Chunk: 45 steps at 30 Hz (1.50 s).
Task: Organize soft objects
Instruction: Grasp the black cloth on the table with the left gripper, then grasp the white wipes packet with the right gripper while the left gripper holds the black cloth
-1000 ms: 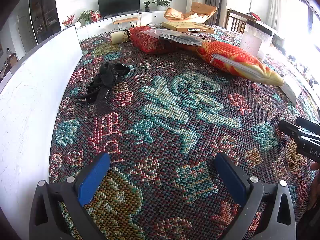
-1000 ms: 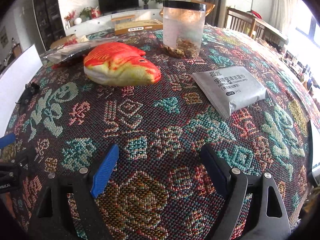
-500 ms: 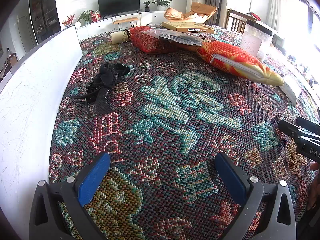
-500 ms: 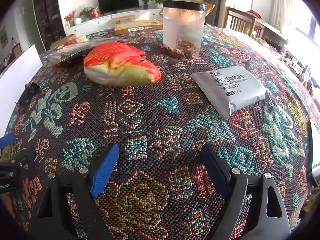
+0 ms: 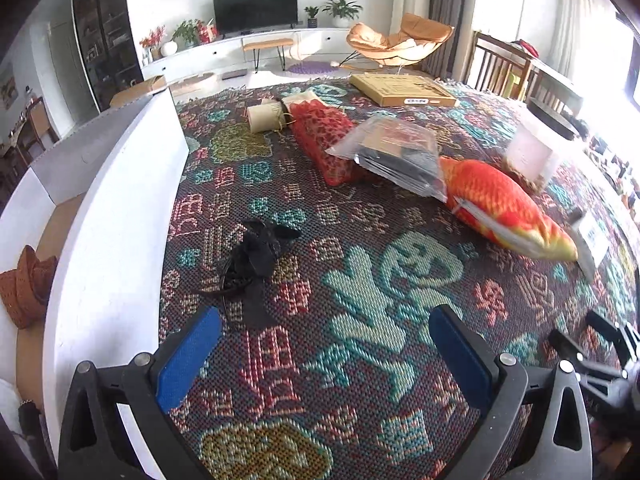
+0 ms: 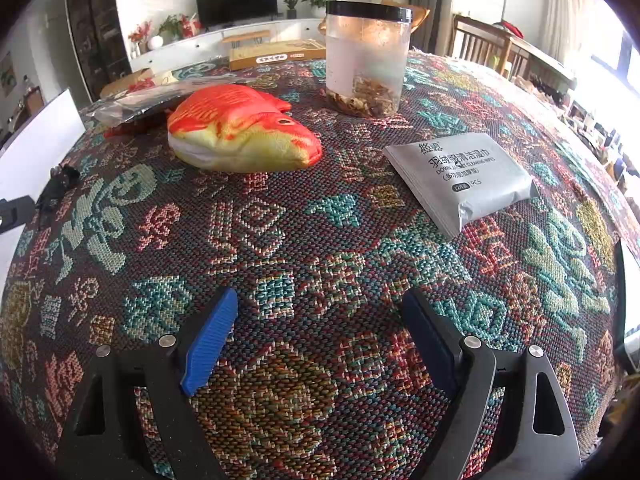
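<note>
A black crumpled cloth [image 5: 252, 264] lies on the patterned tablecloth, just ahead and left of my open, empty left gripper [image 5: 324, 356]; it also shows small in the right wrist view [image 6: 60, 186]. An orange-red plush fish [image 5: 500, 208] lies to the right; in the right wrist view the plush fish [image 6: 240, 128] lies well ahead of my open, empty right gripper [image 6: 318, 340]. A red patterned pouch [image 5: 324, 140] lies farther back under a clear plastic bag [image 5: 400, 156]. A brown knitted item [image 5: 28, 284] sits inside the white box [image 5: 120, 216] on the left.
A grey wipes packet [image 6: 464, 176] and a clear jar with a black lid [image 6: 368, 60] stand ahead of the right gripper. A flat cardboard box [image 5: 400, 90] and a paper roll [image 5: 264, 118] lie at the far edge. The right gripper's body [image 5: 592, 364] shows at lower right.
My left gripper has risen and moved forward toward the black cloth, so the white box's inside now shows. The right gripper has barely moved.
</note>
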Each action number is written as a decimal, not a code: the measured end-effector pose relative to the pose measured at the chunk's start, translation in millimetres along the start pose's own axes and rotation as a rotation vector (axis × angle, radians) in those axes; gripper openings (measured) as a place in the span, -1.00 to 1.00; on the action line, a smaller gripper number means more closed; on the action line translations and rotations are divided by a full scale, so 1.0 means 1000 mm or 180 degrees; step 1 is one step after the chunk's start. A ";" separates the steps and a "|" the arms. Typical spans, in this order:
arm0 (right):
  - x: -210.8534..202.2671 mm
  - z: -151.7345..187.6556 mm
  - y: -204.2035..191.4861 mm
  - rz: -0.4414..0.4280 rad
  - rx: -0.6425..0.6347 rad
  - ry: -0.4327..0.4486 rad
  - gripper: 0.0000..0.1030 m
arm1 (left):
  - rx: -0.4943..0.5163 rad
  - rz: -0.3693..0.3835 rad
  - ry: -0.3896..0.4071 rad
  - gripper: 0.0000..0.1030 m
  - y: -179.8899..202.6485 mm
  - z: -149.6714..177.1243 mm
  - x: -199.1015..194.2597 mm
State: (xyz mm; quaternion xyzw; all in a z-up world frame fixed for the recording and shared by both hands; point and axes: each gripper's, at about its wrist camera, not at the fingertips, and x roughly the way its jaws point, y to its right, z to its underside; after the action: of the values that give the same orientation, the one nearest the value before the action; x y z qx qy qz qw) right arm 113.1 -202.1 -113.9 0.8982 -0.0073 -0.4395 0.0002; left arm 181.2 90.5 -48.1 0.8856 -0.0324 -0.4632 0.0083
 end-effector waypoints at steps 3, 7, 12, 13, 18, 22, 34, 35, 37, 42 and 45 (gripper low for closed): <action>0.000 0.000 0.000 0.0000 0.0000 0.0001 0.68 | -0.0141 -0.0118 -0.0133 0.99 -0.011 -0.016 0.030; 0.000 0.000 0.000 0.0002 0.0001 0.0001 0.68 | -0.0096 -0.0338 -0.0155 0.99 -0.017 -0.028 0.052; 0.000 0.000 0.000 0.0002 0.0001 0.0001 0.68 | -0.0168 -0.0138 -0.0254 0.98 -0.027 -0.029 0.067; 0.000 0.000 0.000 0.0002 0.0001 0.0001 0.68 | -0.0174 -0.0122 -0.0254 0.95 -0.028 -0.028 0.067; 0.000 0.000 0.000 0.0002 0.0001 0.0001 0.68 | -0.0260 -0.0235 -0.0165 0.02 -0.034 -0.023 0.063; 0.000 0.000 0.000 0.0002 0.0002 0.0001 0.68 | -0.0377 -0.0094 -0.0119 -0.12 -0.039 -0.020 0.057; -0.040 -0.003 0.078 -0.0646 0.1112 0.0363 0.67 | -0.0381 0.0375 -0.0034 -0.12 -0.004 0.040 0.017; -0.039 -0.005 0.094 -0.0646 0.1260 0.0334 0.67 | -0.0373 0.0404 -0.0023 -0.12 -0.002 0.043 0.015; -0.024 -0.012 0.121 -0.0782 0.1516 0.0124 0.69 | -0.0365 0.0462 -0.0006 -0.12 0.002 0.049 0.010; 0.022 -0.042 0.146 -0.1345 0.1675 -0.0163 0.69 | -0.0375 0.0601 0.0019 -0.12 0.013 0.057 0.002; 0.045 -0.059 0.148 -0.2106 0.1707 -0.0313 0.69 | -0.0321 0.0626 -0.0002 -0.12 0.019 0.059 0.000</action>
State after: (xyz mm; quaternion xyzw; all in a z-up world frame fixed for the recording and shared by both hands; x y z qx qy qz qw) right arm 185.5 -351.3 -111.9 0.7984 0.1671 -0.4407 -0.3747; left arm 131.9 72.5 -81.1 0.8765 -0.0959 -0.4614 0.0982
